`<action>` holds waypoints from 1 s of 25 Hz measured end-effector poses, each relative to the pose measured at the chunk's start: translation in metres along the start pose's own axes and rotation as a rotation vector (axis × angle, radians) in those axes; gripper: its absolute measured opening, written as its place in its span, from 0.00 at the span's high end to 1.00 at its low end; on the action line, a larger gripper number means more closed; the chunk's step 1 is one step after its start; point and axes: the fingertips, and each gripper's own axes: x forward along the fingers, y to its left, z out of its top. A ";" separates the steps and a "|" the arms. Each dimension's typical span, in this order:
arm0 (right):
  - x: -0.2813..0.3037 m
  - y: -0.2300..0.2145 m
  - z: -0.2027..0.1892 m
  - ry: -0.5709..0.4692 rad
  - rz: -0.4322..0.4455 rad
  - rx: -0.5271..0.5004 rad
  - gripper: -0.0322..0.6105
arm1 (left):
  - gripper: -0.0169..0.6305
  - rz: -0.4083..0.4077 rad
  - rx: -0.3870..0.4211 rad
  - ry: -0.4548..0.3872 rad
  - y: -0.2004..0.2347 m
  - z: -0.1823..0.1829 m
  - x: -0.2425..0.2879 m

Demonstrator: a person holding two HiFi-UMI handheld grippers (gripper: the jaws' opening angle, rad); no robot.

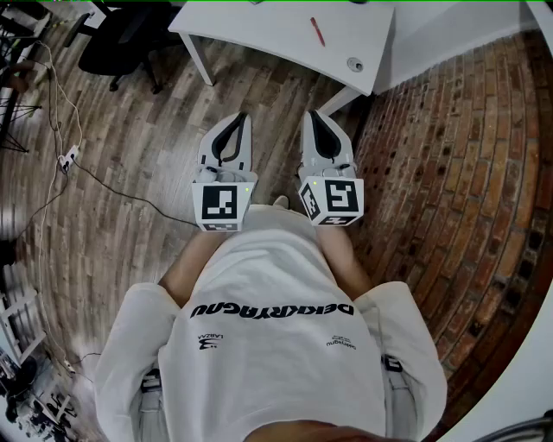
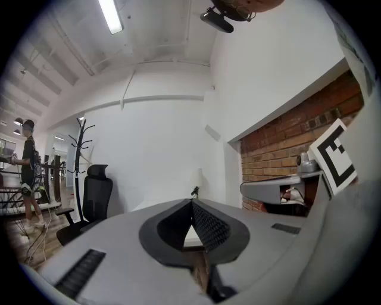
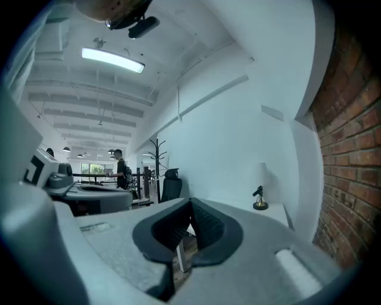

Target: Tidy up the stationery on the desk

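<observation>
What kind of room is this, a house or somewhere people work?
Probably an office or studio, somewhere people work. There is a white desk, a black swivel chair and a coat stand, with a long ceiling light overhead.

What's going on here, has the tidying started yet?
Not yet. A person stands on the wooden floor a little short of the white desk, holding the left gripper and the right gripper out in front, roughly level. Both pairs of jaws are closed with nothing between them. A red pen and a small round grey object lie on the desk, and neither is being touched.
</observation>
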 end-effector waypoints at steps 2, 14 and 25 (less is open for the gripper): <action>0.002 0.004 0.001 -0.002 -0.002 0.008 0.95 | 0.98 -0.001 -0.001 0.003 0.004 -0.001 -0.002; 0.014 0.036 -0.005 -0.013 -0.034 0.073 0.95 | 0.98 -0.077 -0.014 0.020 0.033 -0.014 -0.013; 0.032 0.068 -0.006 -0.019 -0.044 0.046 0.95 | 0.98 -0.078 -0.047 0.029 0.066 -0.028 -0.021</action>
